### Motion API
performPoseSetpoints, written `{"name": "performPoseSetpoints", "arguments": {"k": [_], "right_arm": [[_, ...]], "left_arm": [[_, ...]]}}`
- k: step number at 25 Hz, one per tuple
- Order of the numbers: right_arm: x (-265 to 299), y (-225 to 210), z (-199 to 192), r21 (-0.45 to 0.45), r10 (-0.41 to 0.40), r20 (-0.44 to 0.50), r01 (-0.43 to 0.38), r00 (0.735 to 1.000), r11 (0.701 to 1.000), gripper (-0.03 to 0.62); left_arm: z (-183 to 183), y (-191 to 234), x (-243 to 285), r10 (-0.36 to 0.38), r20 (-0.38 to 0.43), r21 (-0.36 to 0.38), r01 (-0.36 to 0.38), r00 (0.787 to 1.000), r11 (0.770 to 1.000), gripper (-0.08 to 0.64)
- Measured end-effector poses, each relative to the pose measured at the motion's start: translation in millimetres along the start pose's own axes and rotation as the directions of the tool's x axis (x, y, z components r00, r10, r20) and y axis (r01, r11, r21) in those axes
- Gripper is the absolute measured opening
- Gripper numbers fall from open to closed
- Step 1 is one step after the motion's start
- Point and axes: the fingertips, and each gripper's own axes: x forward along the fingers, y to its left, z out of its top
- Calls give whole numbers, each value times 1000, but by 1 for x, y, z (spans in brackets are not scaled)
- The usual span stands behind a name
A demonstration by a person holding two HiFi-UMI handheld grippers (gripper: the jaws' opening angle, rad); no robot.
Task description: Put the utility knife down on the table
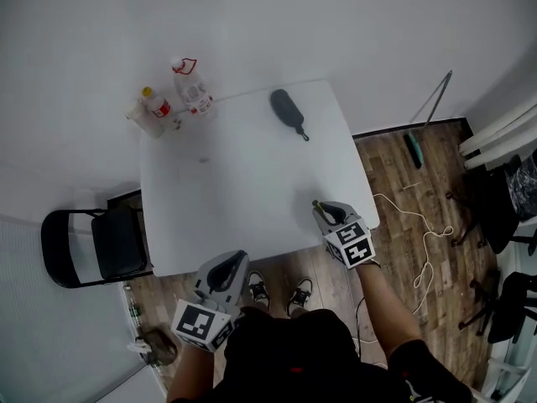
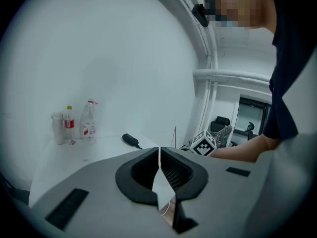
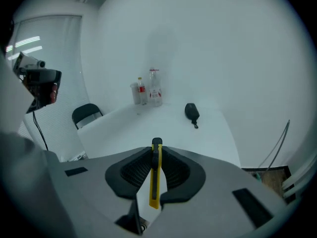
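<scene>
Clamping the utility knife (image 3: pixel 155 182), the right gripper (image 1: pixel 322 210) hangs over the lower-right edge of the counter (image 1: pixel 243 175); released early, the knife could fall off.

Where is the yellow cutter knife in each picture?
Head view: the utility knife is low and right of centre, poking out of the right claw over the table.
Left gripper view: the knife is not in it. Only the right claw's marker cube shows.
Right gripper view: it is at bottom centre, pinched between the jaws.
Shared landmark: the black case lying on the table.
</scene>
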Motion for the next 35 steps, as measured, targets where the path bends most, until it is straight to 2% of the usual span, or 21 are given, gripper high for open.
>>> {"name": "performPoseSetpoints", "arguments": {"k": [4,7,10,15,23,25,27,29,31,33,35], "right_arm": [[43,-3,-30,-7,10,-145,-11,989,1000,75],[68,1,-53,-44,10,-261,-22,965,999,75],[80,4,-71,-90,20,-339,-54,941,994,75],[83,11,-88,-146,27,-394,-92,919,985,75],[88,10,-96,-127,42,-414,-103,909,987,75],[87,9,-94,-126,38,-404,-96,914,987,78],[84,8,-83,-133,21,-355,-73,935,988,86],[76,7,-59,-154,-11,-254,-29,967,988,86],[62,9,-33,-162,-34,-149,10,988,987,84],[43,14,-6,-137,-46,-48,39,998,990,53],[18,18,25,-98,-64,62,70,996,993,38]], "left_arm": [[-6,10,4,5,-8,-33,-5,1000,999,31],[-13,16,6,6,-18,-52,-7,1000,999,31],[-18,22,7,14,-22,-53,-15,1000,998,31],[-26,28,7,26,-35,-80,-28,999,996,31],[-29,31,10,23,-40,-91,-26,999,996,31],[-29,29,10,14,-41,-93,-18,999,996,31],[-26,27,9,10,-50,-97,-15,999,995,31],[-22,25,8,5,-33,-98,-8,999,995,31],[-17,25,5,6,-38,-84,-9,999,996,31],[-11,24,2,9,-54,-66,-12,999,998,31],[-1,22,0,6,-47,-49,-8,999,999,31]]}}
